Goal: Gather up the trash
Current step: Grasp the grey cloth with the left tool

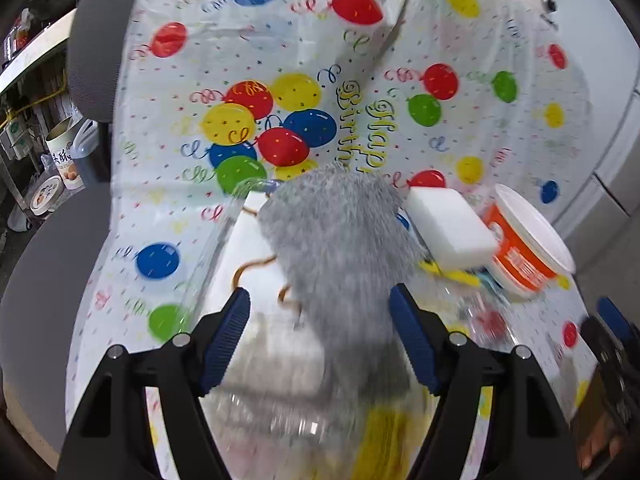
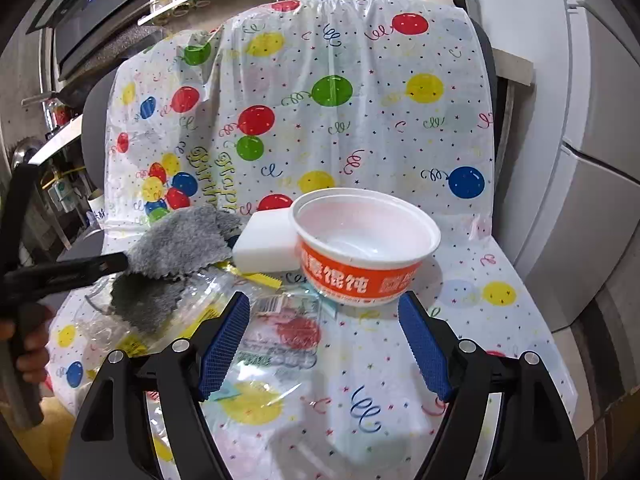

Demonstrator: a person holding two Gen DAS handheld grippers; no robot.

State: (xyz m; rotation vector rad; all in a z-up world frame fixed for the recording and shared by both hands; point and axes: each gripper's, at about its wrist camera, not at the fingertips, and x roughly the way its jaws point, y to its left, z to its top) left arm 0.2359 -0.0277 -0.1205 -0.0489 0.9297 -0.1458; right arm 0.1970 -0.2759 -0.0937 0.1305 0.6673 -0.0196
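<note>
The left gripper stands released, its blue pads apart on either side of a fuzzy grey cloth that lies over a crumpled clear plastic bottle. The right gripper is likewise spread wide, gripping nothing. Just ahead of it sits an orange-and-white paper bowl, touching a white foam block on the balloon-print plastic sheet.

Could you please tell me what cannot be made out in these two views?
- Left wrist view: clear plastic packaging under the grey cloth is motion-blurred, label unreadable.
- Right wrist view: white sponge partly hidden behind orange bowl.
- Both views: whether the left gripper touches the cloth.
</note>
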